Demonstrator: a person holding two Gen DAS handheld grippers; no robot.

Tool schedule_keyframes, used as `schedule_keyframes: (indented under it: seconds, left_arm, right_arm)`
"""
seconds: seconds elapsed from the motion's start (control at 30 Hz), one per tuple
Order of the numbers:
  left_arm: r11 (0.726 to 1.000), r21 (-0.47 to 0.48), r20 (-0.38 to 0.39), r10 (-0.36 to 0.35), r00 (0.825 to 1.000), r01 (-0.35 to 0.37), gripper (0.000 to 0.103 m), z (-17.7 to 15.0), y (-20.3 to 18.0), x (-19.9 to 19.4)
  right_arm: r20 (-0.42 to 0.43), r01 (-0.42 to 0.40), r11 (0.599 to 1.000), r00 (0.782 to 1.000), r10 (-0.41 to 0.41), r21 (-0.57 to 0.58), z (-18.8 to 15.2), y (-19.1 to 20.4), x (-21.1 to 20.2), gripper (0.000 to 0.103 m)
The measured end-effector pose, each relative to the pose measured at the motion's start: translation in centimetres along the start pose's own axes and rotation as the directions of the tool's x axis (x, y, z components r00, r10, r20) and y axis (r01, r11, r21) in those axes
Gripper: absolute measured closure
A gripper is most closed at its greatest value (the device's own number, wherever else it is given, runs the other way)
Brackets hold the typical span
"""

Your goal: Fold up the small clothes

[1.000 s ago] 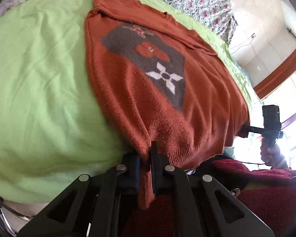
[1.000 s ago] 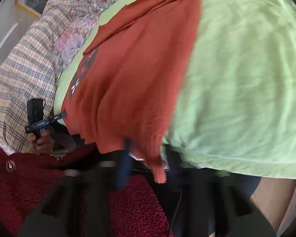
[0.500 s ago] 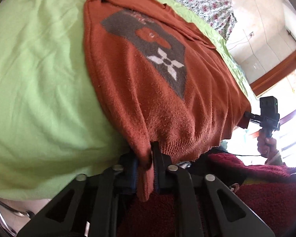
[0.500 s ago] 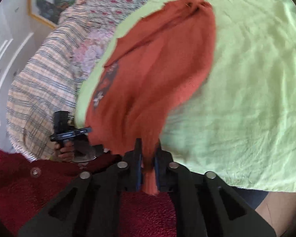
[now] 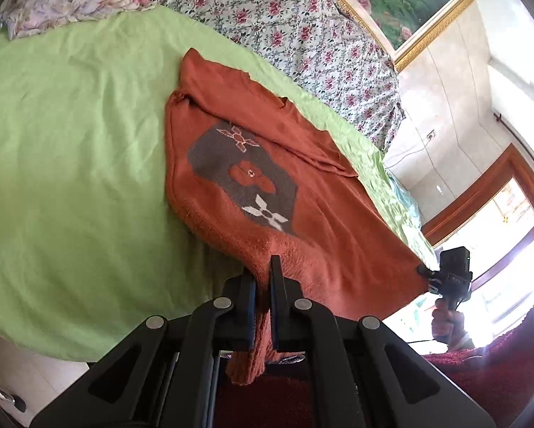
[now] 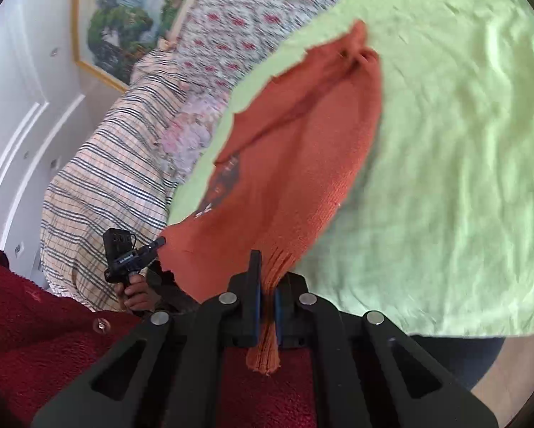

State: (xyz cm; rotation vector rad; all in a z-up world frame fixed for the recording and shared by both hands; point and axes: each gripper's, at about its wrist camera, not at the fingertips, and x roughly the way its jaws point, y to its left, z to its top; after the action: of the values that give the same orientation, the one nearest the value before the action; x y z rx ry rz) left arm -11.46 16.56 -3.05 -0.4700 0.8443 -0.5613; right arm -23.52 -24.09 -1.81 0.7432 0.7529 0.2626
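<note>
On the green sheet (image 5: 71,164), spread lengthwise: one small knitted sweater (image 5: 324,221), rust-orange, fuzzy pile, ribbed hem, bearing a grey angular patch (image 5: 231,164) worked with an orange flower and a white four-petal motif. Sheet is thin cotton, lightly creased, draped over the bed edge. Left gripper (image 5: 262,285), black plastic with bolted linkage arms: fingers pinched nearly together on one hem corner, a tail of knit hanging down between them. Sweater's far hem corner is stretched taut toward the right gripper (image 6: 265,303), likewise clamped narrow on a ribbed corner (each tool appears small in the other's view, gripped by a bare hand (image 5: 445,324)). Hem is lifted off the sheet between the two; collar end lies flat. Beyond the sheet: floral bedding (image 5: 302,25), rose print on white; a plaid blanket (image 6: 106,192), cream with dark stripes. Walls: gilt-framed landscape painting (image 5: 395,3), pale panelling, wooden window frame (image 5: 481,196). Foreground: dark red fleece garment (image 6: 35,328), nubby, buttoned.
</note>
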Motion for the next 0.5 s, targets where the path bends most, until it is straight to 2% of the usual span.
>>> schedule_keyframes:
  seconds: [0.17, 0.3, 0.4, 0.5]
  left_arm:
    - [0.998, 0.049, 0.093, -0.029, 0.995, 0.025, 0.099, 3.6, -2.4, -1.3]
    - [0.995, 0.071, 0.205, -0.089, 0.975, 0.076, 0.1, 8.9, -3.0, -1.5]
    - [0.994, 0.075, 0.27, -0.096, 0.958, 0.078, 0.1, 13.5, -2.6, 0.2]
    - [0.997, 0.046, 0.29, -0.067, 0.955, 0.056, 0.1, 18.1, -1.6, 3.0]
  right_arm:
    - [0.134, -0.083, 0.995, 0.987, 0.089, -0.049, 3.1, 2.5, -2.5, 0.096]
    - [0.254, -0.126, 0.987, 0.956, 0.147, -0.097, 8.0, 3.7, -3.7, 0.096]
    - [0.318, -0.097, 0.99, 0.94, 0.124, -0.1, 12.8, 3.5, -2.7, 0.096]
    - [0.33, -0.034, 0.996, 0.942, 0.061, -0.087, 17.6, 3.8, -0.4, 0.096]
